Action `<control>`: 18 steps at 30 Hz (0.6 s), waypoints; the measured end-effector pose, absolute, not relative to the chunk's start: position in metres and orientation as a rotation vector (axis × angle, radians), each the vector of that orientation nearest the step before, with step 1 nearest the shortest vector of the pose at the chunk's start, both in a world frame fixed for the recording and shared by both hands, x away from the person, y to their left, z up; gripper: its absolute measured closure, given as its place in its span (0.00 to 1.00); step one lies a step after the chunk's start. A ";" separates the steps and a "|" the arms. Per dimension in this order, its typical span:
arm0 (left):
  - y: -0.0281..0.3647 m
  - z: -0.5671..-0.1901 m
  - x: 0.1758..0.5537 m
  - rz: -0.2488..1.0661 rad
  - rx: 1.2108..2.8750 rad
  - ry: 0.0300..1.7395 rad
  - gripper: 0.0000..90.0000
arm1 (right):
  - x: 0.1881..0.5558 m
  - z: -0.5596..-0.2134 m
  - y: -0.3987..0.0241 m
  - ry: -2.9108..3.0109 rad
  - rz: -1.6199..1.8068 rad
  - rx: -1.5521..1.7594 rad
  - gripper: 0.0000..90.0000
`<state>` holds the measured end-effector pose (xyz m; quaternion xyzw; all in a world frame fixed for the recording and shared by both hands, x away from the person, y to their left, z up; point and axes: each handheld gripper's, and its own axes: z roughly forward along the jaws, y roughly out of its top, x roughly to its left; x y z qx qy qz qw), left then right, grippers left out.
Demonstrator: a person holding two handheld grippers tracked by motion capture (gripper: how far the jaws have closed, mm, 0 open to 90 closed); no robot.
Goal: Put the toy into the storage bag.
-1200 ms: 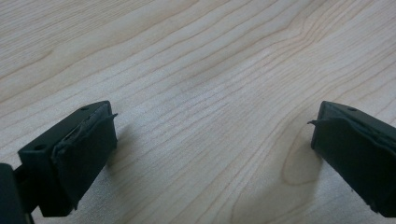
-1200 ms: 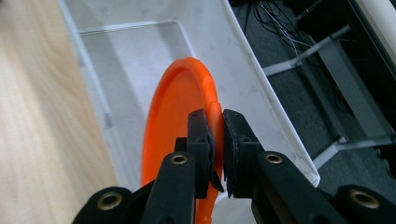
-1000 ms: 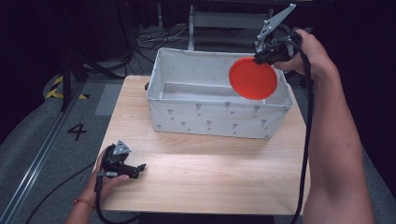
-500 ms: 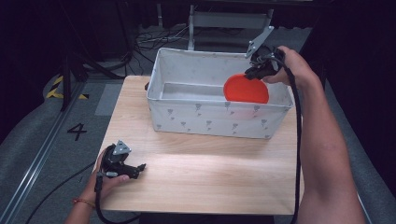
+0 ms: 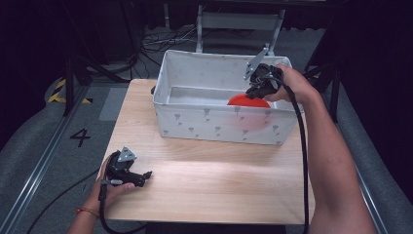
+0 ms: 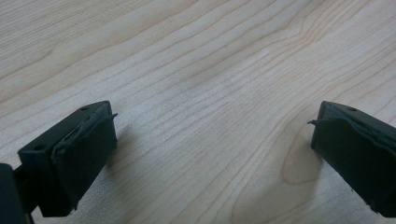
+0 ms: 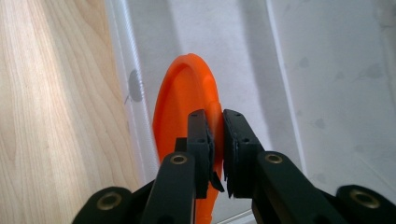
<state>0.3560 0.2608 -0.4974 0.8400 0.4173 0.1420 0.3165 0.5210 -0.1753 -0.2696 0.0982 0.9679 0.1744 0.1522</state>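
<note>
An orange-red plate (image 5: 247, 101) stands on edge inside the white fabric bin (image 5: 214, 127), against its near wall toward the right end. My right gripper (image 5: 254, 93) is shut on the plate's upper rim; in the right gripper view the plate (image 7: 187, 102) runs edge-on between the two jaws of that gripper (image 7: 215, 128). My left gripper (image 5: 141, 176) rests on the wooden table (image 5: 214, 180) near its front left corner. In the left gripper view its jaws stand wide apart over bare wood, and the gripper (image 6: 210, 140) is open and holds nothing.
The bin has a light-grey printed pattern and takes up the far half of the table. A cable (image 5: 302, 161) trails from the right gripper along the forearm. Grey floor with a rail and a "4" mark (image 5: 80, 137) lies to the left. Dark stands and cables sit behind.
My right gripper has lowered the plate from above the bin's right rim down inside the bin, along its near wall. The left gripper has stayed put.
</note>
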 end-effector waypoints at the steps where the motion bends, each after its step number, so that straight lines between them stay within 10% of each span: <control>1: 0.261 -0.497 0.356 0.373 2.212 1.097 0.01 | 0.521 -0.272 -0.175 2.779 0.494 0.280 0.91; 18: 0.261 -0.497 0.356 0.377 2.214 1.095 0.01 | 0.524 -0.298 -0.172 2.864 0.374 0.280 0.91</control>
